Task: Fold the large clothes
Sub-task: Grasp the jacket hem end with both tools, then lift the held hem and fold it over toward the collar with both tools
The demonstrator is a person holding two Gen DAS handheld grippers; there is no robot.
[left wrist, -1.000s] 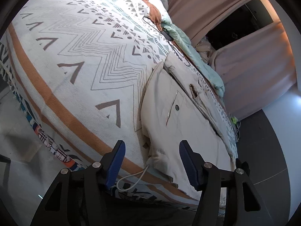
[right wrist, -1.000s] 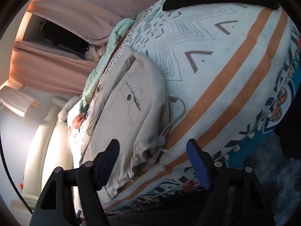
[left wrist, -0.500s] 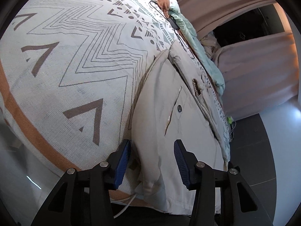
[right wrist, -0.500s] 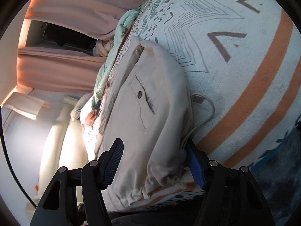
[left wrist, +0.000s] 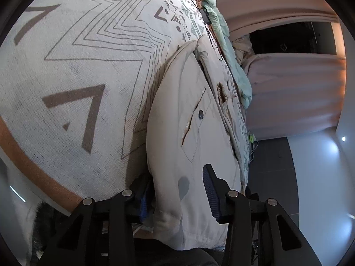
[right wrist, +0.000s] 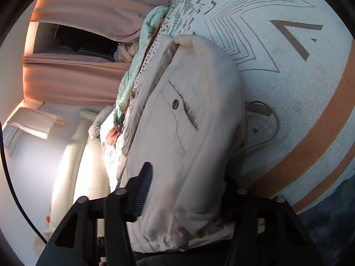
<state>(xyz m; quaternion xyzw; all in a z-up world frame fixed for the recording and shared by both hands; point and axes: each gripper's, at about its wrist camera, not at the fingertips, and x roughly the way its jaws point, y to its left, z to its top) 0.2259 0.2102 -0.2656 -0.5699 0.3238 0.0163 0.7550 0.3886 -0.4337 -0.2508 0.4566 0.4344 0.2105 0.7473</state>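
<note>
Jacket [left wrist: 195, 146] lies folded lengthwise on the blanket [left wrist: 73, 71], running from the near bed edge away toward the far end. Beige, pocket with a snap button [left wrist: 200, 113] facing up.

Left gripper [left wrist: 177, 197]: jaws straddle the jacket's near hem, one finger tucked under the left folded edge, the other finger [left wrist: 210, 192] resting on top of the fabric. Jaws look partly closed around the hem; can't tell if they actually pinch it.

Right gripper [right wrist: 188, 190]: same story from the other side, one finger [right wrist: 144, 188] on top of the fabric, the other hidden under the jacket's edge. Grip can't be confirmed.

Edges: in the left view, jacket's left fold line is clean and rounded, sitting on the blanket; its right edge runs close to the bed's right side, beside a crumpled mint sheet [left wrist: 239, 75]. A drawcord [right wrist: 264, 133] loops out from under the jacket onto the blanket in the right view.

Room: wide stretch of blanket beside the jacket on the patterned side. Opposite side drops off to dark floor [left wrist: 273, 159] and curtains [left wrist: 295, 88].
</note>
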